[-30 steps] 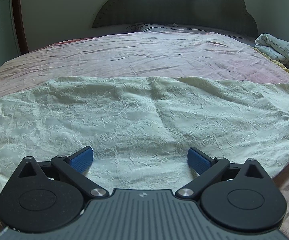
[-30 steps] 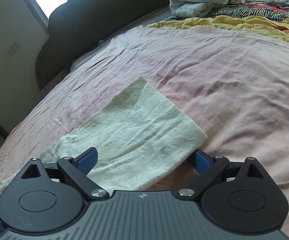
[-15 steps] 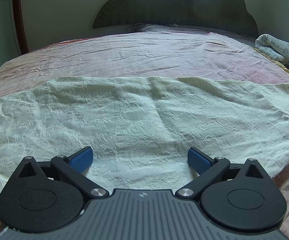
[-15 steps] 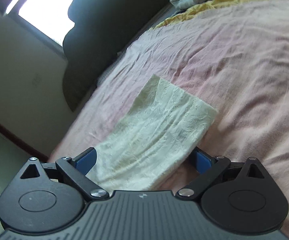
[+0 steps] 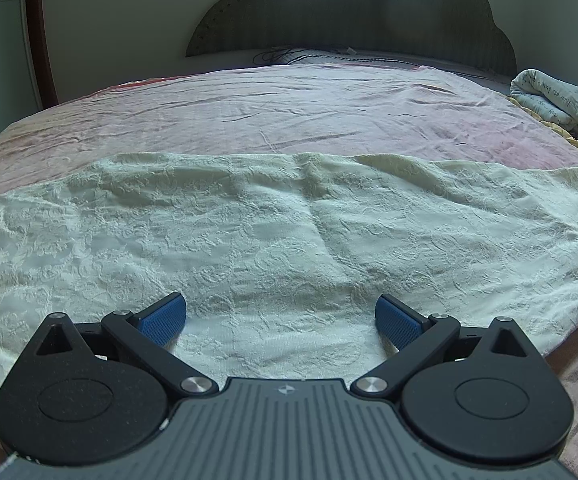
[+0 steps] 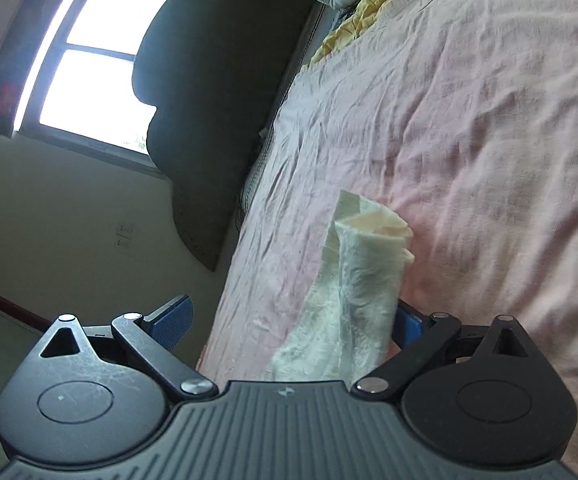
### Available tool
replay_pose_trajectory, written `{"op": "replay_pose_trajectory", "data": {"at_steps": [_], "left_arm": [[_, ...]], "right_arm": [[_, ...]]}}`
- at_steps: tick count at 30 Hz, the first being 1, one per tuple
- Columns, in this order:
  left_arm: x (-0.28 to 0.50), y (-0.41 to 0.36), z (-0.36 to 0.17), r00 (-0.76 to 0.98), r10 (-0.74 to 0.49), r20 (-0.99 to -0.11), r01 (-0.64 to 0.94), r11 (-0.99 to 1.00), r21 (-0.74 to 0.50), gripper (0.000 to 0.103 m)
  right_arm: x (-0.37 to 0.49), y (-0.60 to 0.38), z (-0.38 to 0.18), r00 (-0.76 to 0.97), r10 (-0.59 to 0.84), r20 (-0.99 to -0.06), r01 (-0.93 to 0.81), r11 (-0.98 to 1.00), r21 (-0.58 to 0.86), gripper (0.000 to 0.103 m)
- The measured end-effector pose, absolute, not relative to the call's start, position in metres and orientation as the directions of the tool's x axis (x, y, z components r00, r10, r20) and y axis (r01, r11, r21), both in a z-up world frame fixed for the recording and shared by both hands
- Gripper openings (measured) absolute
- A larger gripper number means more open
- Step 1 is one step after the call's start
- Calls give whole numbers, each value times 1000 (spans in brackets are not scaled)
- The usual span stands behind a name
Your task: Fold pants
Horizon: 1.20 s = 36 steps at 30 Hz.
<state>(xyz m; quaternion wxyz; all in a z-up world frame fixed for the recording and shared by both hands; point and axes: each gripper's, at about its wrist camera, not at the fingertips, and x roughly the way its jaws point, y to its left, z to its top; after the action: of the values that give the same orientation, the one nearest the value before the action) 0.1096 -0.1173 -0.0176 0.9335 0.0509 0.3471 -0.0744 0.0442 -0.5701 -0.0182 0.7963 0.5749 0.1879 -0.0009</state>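
Note:
Cream textured pants (image 5: 289,240) lie spread flat across the pink bed sheet (image 5: 289,112) in the left wrist view. My left gripper (image 5: 281,316) is open and rests low over the near edge of the pants, with blue pads (image 5: 163,318) on either side. In the right wrist view the leg end of the pants (image 6: 361,280) is lifted off the sheet and bunched into a roll between the wide-apart fingers of my right gripper (image 6: 289,320). It drapes against the right pad (image 6: 407,324). The view is tilted steeply.
A dark scalloped headboard (image 5: 349,8) stands at the far end of the bed. Folded printed bedding (image 5: 561,100) and a yellow blanket (image 6: 353,20) lie at the right side. A bright window (image 6: 89,64) is behind the headboard.
The right gripper has rolled and tilted strongly. The pant leg end, flat on the sheet before, is now lifted and bunched up. The left gripper has not moved.

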Motion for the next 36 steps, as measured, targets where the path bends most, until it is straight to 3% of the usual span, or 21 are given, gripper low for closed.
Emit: {"op": "replay_pose_trajectory", "data": {"at_steps": [3,5,7,11,12,13,14,21,27,31,36], "left_arm": [[109,-118,-18,748,-103,-655,174,984,44,101],[109,-117,-18,749,-102,-655,174,984,46,101],[108,-118,-17,751,-101,-653,176,983,50,101],[107,-119,-15,747,-100,-657,180,982,55,101],[107,-120,-12,743,-104,-662,185,981,53,98],[107,-122,-9,735,-118,-668,197,979,43,96],[106,-125,-3,727,-147,-670,218,976,23,95],[117,-182,70,688,-442,-575,478,873,-99,99],[193,-266,93,332,-731,-596,558,662,-501,98],[219,-327,78,234,-739,-631,535,640,-551,97],[224,-380,58,155,-714,-683,581,625,-521,97]], "right_arm": [[45,-556,-19,878,198,-436,315,446,838,99],[44,-545,-18,871,158,-466,322,533,782,98],[47,-543,-19,872,142,-468,331,532,779,99],[48,-556,-28,921,139,-364,289,385,877,99],[47,-557,-28,922,123,-367,296,385,874,81],[48,-556,-28,908,99,-408,336,411,848,23],[53,-555,-29,882,93,-463,375,457,807,8],[55,-534,-20,838,-15,-546,411,676,612,9],[57,-465,11,849,-185,-496,261,962,87,10],[56,-438,16,865,-222,-451,192,975,-112,9],[45,-408,16,899,-226,-376,102,941,-322,9]]}}
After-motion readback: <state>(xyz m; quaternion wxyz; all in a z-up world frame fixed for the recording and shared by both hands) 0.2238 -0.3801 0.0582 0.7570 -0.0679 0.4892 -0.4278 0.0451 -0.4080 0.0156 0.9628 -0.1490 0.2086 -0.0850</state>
